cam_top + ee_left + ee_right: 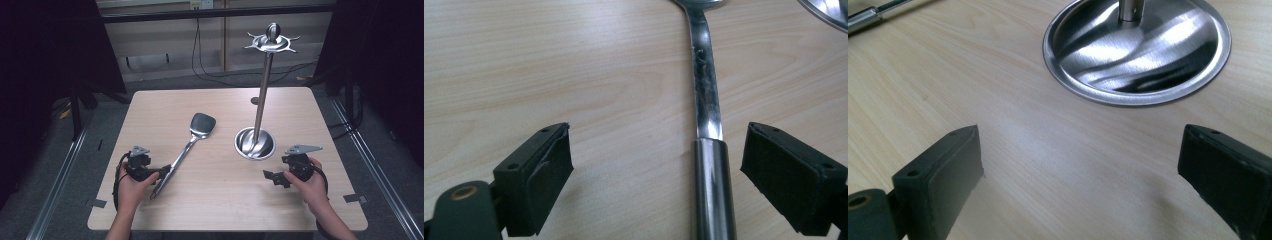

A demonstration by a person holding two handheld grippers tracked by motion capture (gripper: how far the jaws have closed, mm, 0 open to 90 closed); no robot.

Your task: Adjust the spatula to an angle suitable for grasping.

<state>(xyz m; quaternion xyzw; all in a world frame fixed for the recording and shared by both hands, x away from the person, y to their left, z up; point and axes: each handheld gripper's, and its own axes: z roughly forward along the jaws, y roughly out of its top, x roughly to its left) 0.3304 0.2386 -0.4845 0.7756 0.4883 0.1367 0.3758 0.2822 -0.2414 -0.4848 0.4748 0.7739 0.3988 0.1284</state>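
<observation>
Steel all round: one shiny steel spatula (186,150) with a round tube handle lying on my pale wooden table (220,200), its handle between my left gripper (656,175)'s released fingers, one steel utensil stand (256,140); my right gripper (1080,175)'s fingers spread, empty.

Light wooden table (220,210) on grey floor (65,200); pale panelled wall (160,35) behind, black cables (200,65) trailing, dark curtains (45,60) at both sides.
</observation>
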